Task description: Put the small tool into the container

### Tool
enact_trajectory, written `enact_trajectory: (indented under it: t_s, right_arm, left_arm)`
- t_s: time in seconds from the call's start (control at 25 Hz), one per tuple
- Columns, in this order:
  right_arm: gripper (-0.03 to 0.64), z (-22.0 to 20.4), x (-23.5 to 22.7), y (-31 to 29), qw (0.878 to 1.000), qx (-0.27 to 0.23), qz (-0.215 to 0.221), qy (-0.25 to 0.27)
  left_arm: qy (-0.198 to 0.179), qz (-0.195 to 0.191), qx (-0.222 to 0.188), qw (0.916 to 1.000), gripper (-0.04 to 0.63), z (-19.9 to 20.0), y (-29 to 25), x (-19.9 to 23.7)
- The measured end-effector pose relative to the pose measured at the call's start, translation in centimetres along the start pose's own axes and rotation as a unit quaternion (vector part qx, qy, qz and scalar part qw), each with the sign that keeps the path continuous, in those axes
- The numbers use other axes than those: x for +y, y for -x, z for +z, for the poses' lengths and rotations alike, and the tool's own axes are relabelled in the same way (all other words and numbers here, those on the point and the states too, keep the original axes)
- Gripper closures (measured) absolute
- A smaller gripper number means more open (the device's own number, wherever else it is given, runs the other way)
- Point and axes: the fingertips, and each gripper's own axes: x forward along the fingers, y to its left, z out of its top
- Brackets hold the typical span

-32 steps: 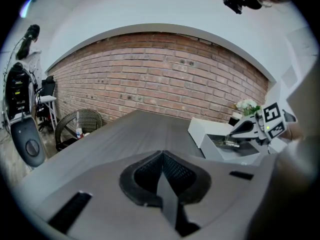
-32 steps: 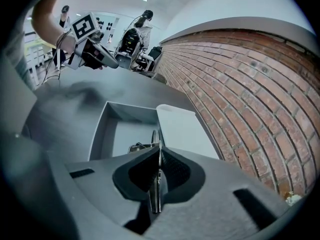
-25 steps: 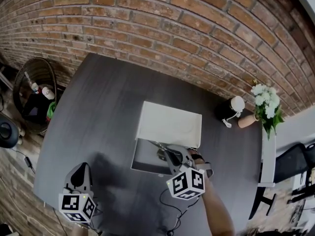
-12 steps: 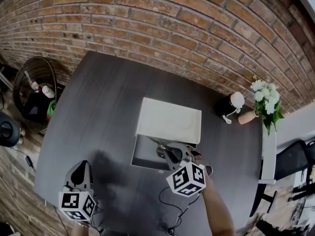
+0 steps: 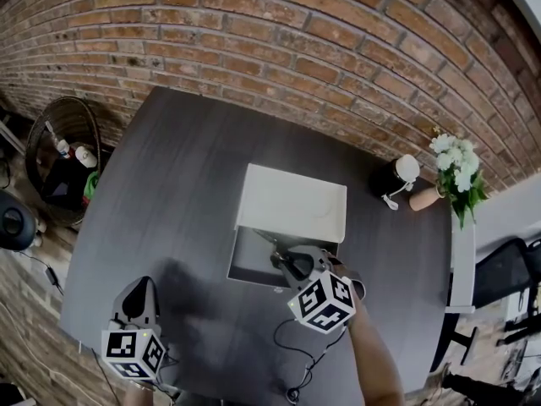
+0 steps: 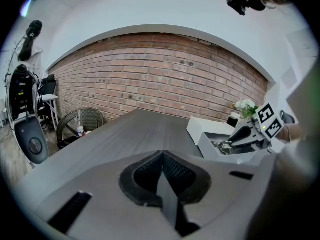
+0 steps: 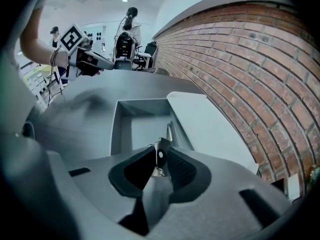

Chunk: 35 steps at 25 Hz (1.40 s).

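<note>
The white container [image 5: 245, 275] lies open in the middle of the dark table [image 5: 177, 184], its lid [image 5: 292, 203] folded back toward the brick wall. My right gripper [image 5: 286, 265] hangs over the container's near right part, shut on the small metal tool [image 7: 160, 153], whose tip points into the open tray [image 7: 142, 129]. The left gripper view shows the tool [image 6: 223, 145] held just above the tray. My left gripper [image 5: 139, 299] rests near the table's front left edge, jaws shut with nothing between them [image 6: 161, 176].
A wicker basket [image 5: 57, 155] with bottles stands on the floor to the left. At the table's far right are a dark cup with a white ball [image 5: 397, 180] and a flower vase [image 5: 456, 180]. Cables [image 5: 296, 370] trail over the near edge.
My right gripper has edged slightly forward over the container with the tool in it. The left gripper has stayed put.
</note>
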Motion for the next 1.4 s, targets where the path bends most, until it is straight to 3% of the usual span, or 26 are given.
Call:
enact_trajectory:
  t_s: [0.28,0.56,0.84,1.12,1.4]
  right_arm:
    - [0.528,-0.3,0.8,0.6,1.0,0.02,0.013,0.012]
    - [0.525,0.3,1.0,2.2,1.0,0.007,0.004,0.004]
    - [0.533,1.9,0.1,6.5,0.995,-0.048,-0.044,-0.073]
    - [0.579,3.3,0.2,13.6,0.962,-0.132,-0.12,-0.205]
    - [0.612,3.3,1.1,22.7,0.909,-0.222,-0.206,-0.285]
  left_arm:
    - [0.001,0.001,-0.003,1.0,0.591,0.2,0.8,-0.3]
    - [0.002,-0.003,-0.01,0.9999,0.591,0.4,1.8,-0.9]
    - [0.008,-0.003,-0.025,0.9996,0.591,1.7,3.7,-1.8]
    - [0.012,-0.04,-0.065,0.997,0.591,5.5,5.4,-5.4]
    - [-0.011,-0.085,-0.108,0.9904,0.591,10.4,7.7,-10.2]
